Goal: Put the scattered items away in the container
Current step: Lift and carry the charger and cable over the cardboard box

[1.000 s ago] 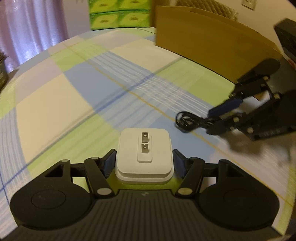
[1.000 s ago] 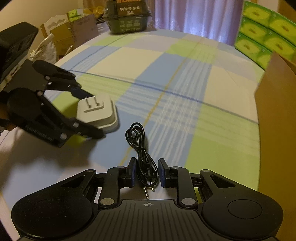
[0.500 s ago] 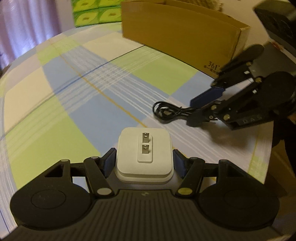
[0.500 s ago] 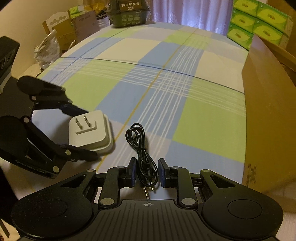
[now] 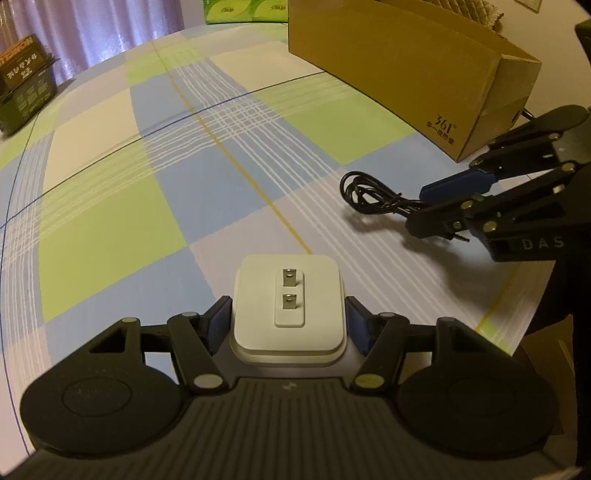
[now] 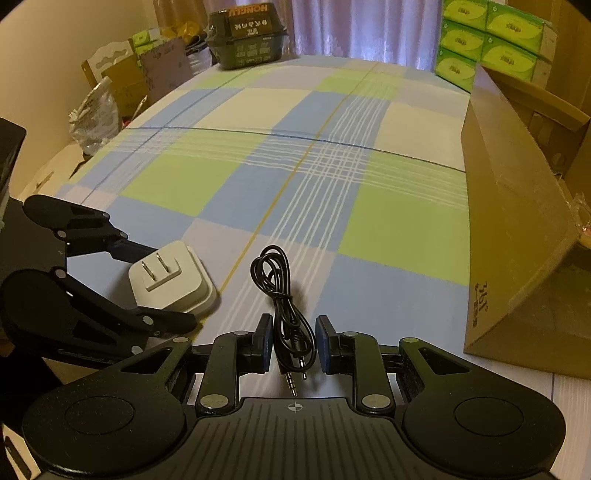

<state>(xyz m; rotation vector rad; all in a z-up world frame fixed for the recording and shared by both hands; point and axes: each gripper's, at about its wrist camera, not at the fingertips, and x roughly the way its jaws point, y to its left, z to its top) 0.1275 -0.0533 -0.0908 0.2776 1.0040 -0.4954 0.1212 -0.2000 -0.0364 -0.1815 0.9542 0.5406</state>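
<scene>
My work surface is a table covered with a checked cloth (image 6: 295, 177) in blue, green and cream squares, crossed by thin white, yellow and dark blue lines. Behind its far edge hang pale purple curtains (image 6: 354, 26), closed. To my left I see a cream wall (image 6: 48, 48), with cardboard pieces (image 6: 122, 77) and a crinkled plastic bag (image 6: 96, 118) just off the table's left side. A dark printed carton (image 6: 245, 35) sits at the far edge. Green tissue packs (image 6: 487, 33) are stacked at the far right. Lighting is dim and warm yellow.
</scene>
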